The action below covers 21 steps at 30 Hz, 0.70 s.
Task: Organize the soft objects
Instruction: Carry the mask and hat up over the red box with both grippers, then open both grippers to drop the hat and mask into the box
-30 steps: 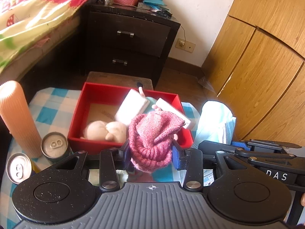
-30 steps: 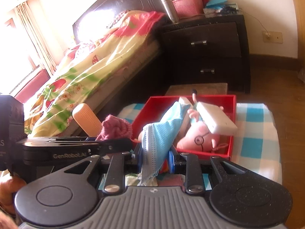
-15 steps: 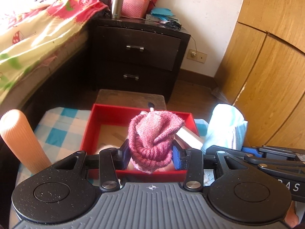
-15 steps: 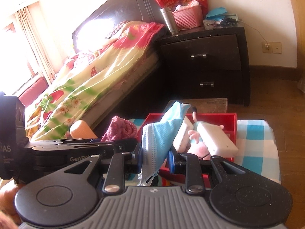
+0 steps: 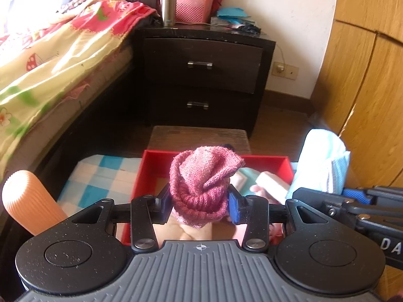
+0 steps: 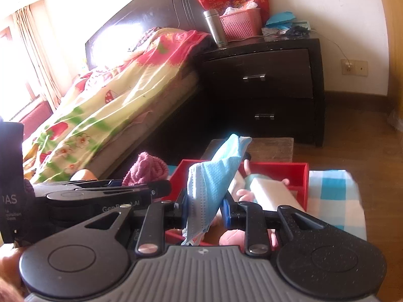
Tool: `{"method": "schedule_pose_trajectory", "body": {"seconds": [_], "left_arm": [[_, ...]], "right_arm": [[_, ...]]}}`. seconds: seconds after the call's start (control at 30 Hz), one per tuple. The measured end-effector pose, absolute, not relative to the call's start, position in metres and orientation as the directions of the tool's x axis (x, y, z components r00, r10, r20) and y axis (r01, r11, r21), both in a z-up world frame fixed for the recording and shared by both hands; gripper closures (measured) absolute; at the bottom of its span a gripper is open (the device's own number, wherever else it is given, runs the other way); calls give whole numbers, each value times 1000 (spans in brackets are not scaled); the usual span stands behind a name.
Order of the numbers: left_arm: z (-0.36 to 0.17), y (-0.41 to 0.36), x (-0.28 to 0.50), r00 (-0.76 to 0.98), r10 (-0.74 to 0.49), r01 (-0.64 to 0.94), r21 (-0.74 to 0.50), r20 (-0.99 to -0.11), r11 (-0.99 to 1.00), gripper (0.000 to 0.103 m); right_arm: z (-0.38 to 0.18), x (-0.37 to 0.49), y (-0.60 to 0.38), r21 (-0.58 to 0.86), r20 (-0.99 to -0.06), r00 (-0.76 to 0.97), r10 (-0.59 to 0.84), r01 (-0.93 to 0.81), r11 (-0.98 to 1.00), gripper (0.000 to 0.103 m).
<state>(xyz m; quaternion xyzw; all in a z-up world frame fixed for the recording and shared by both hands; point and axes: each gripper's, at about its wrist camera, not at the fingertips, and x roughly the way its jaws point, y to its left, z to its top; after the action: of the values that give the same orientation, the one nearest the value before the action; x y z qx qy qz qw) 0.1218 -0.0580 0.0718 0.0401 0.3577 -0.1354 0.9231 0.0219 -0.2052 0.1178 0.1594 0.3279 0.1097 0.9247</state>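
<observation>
Gripping a pink knit hat (image 5: pixel 201 183), the left gripper (image 5: pixel 199 201) hovers over the red box (image 5: pixel 267 161); the right gripper (image 6: pixel 205 209) pinches a blue face mask (image 6: pixel 214 176).

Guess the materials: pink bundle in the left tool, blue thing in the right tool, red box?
Pink knitted bundle: looks like yarn knit, matte and fuzzy, with visible ribbed stitches; wool or acrylic, can't tell. Light blue pleated face mask: likely nonwoven fabric, with fine embossed texture, pleats and a stitched white edge. Red open box: smooth, thin, flat walls with sharp corners; coated cardboard or plastic, unclear.
</observation>
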Motion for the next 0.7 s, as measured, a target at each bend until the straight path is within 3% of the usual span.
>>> {"method": "schedule_pose_trajectory", "body": {"seconds": [0.7], "left_arm": [[41, -66, 166, 698, -111, 226, 70, -707, 972, 57]], "right_arm": [[98, 63, -200, 227, -606, 771, 195, -67, 972, 98]]}}
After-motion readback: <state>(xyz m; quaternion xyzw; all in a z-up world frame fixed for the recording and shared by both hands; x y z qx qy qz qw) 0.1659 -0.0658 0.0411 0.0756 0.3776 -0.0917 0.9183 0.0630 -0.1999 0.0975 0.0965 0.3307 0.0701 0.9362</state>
